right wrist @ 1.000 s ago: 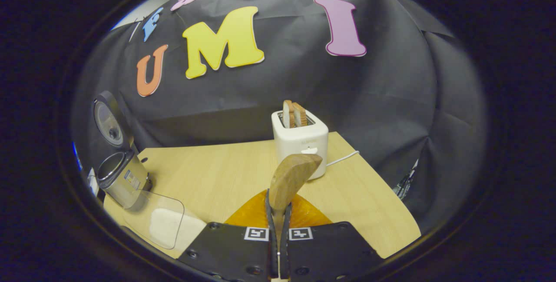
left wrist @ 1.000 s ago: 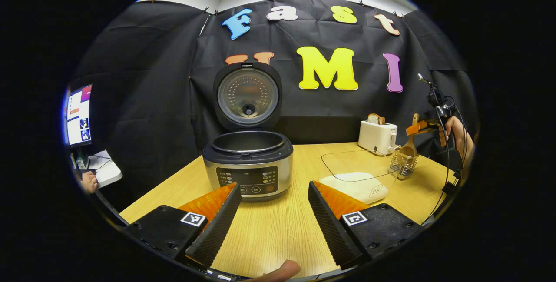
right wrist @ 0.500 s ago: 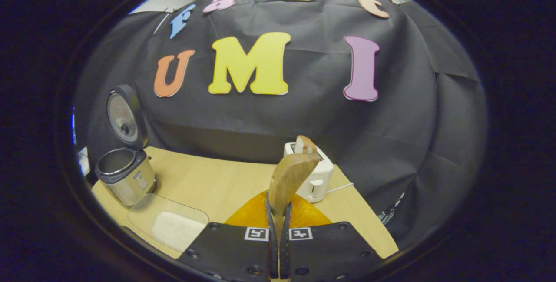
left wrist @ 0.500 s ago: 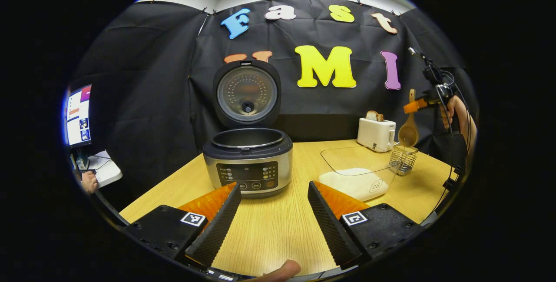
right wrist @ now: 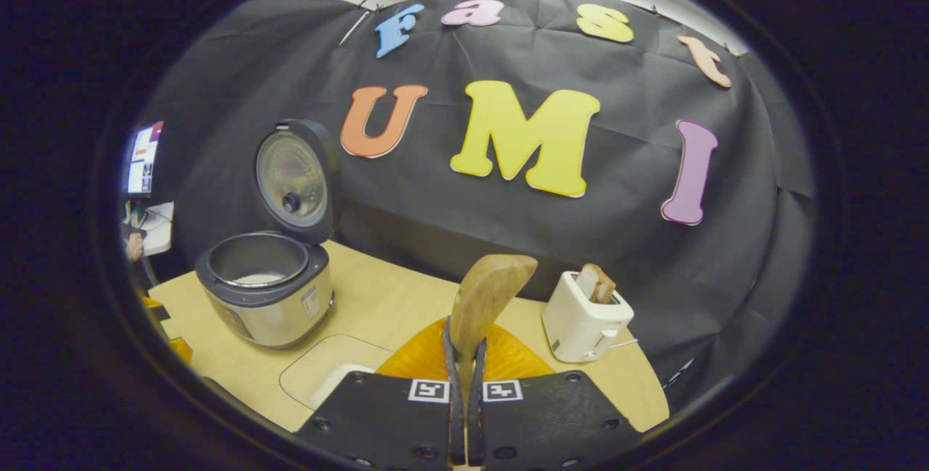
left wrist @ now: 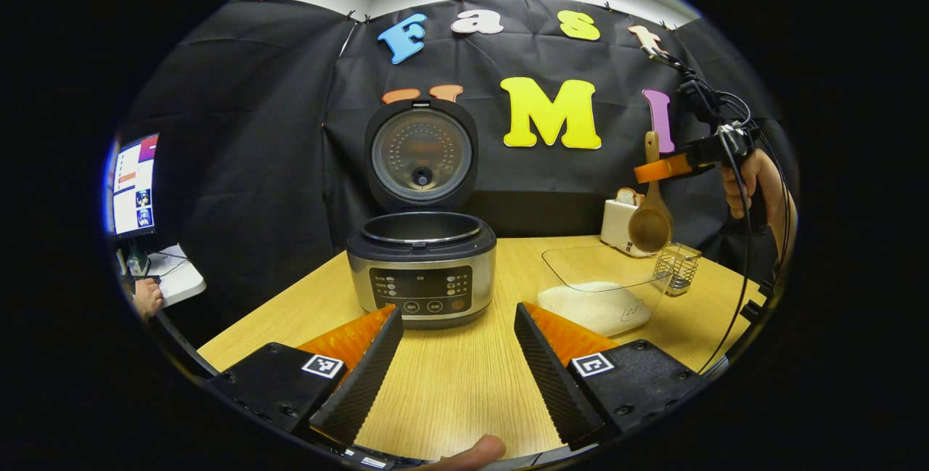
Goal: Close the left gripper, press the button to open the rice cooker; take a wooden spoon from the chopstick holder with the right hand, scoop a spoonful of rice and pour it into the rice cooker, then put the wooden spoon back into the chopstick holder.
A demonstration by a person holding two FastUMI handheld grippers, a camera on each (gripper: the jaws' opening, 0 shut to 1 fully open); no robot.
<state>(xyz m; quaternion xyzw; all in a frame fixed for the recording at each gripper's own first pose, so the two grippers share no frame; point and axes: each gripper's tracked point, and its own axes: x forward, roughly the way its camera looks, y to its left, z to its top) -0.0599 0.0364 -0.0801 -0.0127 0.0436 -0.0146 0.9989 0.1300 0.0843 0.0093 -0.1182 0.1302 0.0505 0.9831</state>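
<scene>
a: holding the wooden spoon (right wrist: 485, 297) by its handle, the right gripper (right wrist: 465, 355) has its jaws pinched nearly together on it, so the bowl sticks out just ahead of the fingertips.

b: why upright like that?

a: my guess is it has come clear of the chopstick holder (left wrist: 675, 268) and hangs ready to dip. seen from the left gripper view, the spoon hangs bowl-down below those jaws, above the glass dish (left wrist: 606, 289), with the wire holder just beside the dish and below the jaws.

b: and the other hand?

a: the left gripper (left wrist: 459, 362) has its jaws wide apart with nothing between them, low over the table (left wrist: 450, 384). the rice cooker (left wrist: 422, 268) stands straight ahead of its fingertips, lid up, so the button step looks done.

b: how does the spoon look?

a: plain light-brown wood, a rounded deep bowl, a slim flat handle. the bowl looks empty. the rice (left wrist: 595, 304) is a white heap in the dish, ahead of the left jaws and to their right.

b: anything else?

a: a white toaster (right wrist: 586, 318) sits beyond the right jaws, clear of the spoon.
</scene>
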